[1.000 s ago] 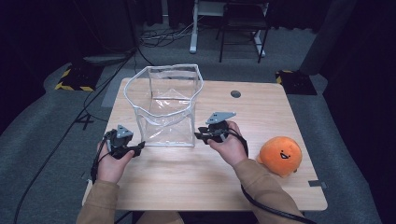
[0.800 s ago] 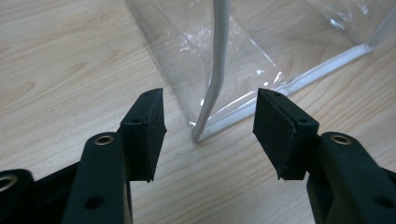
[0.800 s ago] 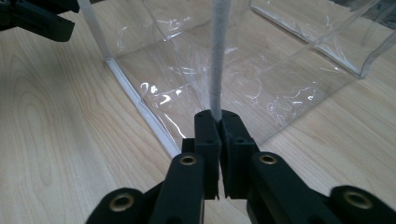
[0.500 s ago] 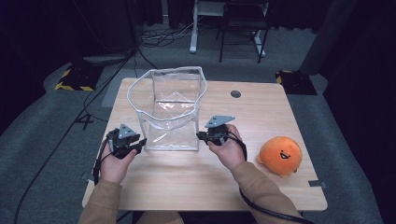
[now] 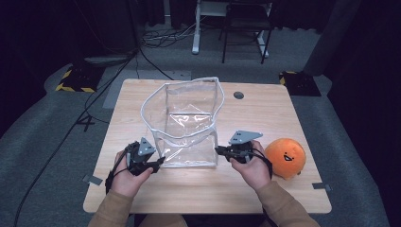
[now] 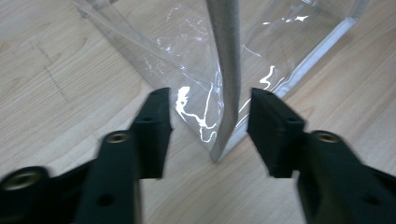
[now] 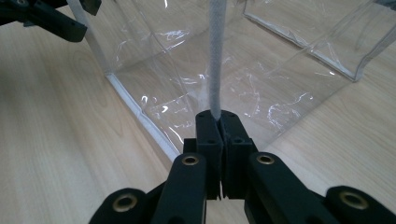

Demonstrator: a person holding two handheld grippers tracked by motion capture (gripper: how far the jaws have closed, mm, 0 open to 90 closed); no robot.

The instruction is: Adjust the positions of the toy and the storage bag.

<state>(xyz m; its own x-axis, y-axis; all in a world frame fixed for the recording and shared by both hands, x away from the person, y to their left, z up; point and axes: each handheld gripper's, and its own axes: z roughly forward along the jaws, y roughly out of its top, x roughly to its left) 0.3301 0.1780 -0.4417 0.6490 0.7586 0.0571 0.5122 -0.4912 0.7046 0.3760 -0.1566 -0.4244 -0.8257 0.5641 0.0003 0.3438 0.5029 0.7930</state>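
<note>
A: Where did we have the clear bag (image 5: pixel 189 124) at that point?

B: Mid-table, standing upright w/ mouth open, near edge facing us. Orange plush ball (image 5: pixel 285 157) sat on the table just right of our right hand, not touching the bag.

A: And the right gripper (image 5: pixel 222 150)?

B: Clamped tight on the bag's near right corner seam. In the right gripper view the jaws were pressed together w/ the white piping (image 7: pixel 215 56) rising straight out of them. We judged that grip was there to anchor the corner so the bag kept its shape and didn't slide.

A: Left gripper (image 5: pixel 160 161)?

B: Jaws apart, nothing pinched. The left gripper view had the near left corner edge (image 6: pixel 226 74) standing between the pads, touching neither. They'd just been opening, so prob. a let-go or a re-grip lower down; can't say which.

A: What changed vs a second ago?

B: Bag came toward us and rightward on the table (image 5: pixel 302 118); more bare wood behind it. Both hands came back w/ it, and the right hand ended up much closer to the ball. Bag's rim looked more slumped on the left side than before.
</note>
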